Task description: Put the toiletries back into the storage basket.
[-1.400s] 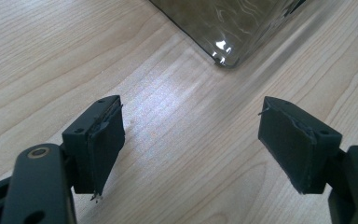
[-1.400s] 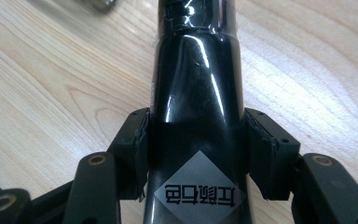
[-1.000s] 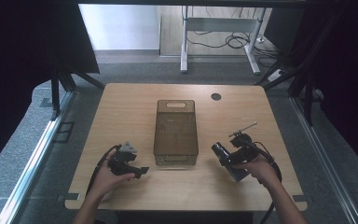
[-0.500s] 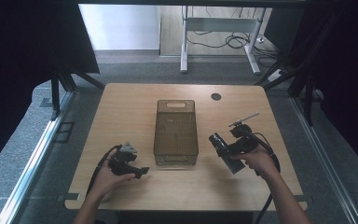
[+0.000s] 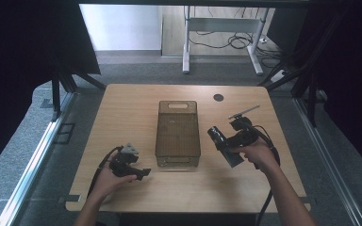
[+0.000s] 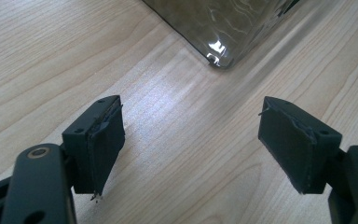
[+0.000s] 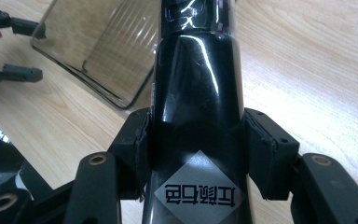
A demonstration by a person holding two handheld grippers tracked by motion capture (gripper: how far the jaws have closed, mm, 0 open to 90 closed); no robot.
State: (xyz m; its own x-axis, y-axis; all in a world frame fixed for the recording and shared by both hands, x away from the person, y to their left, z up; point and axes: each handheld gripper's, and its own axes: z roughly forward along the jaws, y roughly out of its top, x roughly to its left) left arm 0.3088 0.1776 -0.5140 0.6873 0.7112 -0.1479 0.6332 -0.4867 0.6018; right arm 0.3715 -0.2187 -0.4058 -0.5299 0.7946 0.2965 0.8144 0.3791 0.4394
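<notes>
Right gripper (image 7: 193,140): jaws clamped on a glossy black bottle (image 7: 196,93) bearing a silver diamond label, held above the wooden table (image 5: 122,113), just right of the smoky transparent bin (image 5: 178,134). Left gripper (image 6: 191,140): jaws spread wide, holding nothing, near the bin's corner.

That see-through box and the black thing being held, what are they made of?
The box looks like smoke-tinted clear plastic: the wood grain shows through its glossy walls. The black bottle, clamped in the right gripper, looks like glossy plastic or glass, mirror-bright highlights; can't tell which.
</notes>
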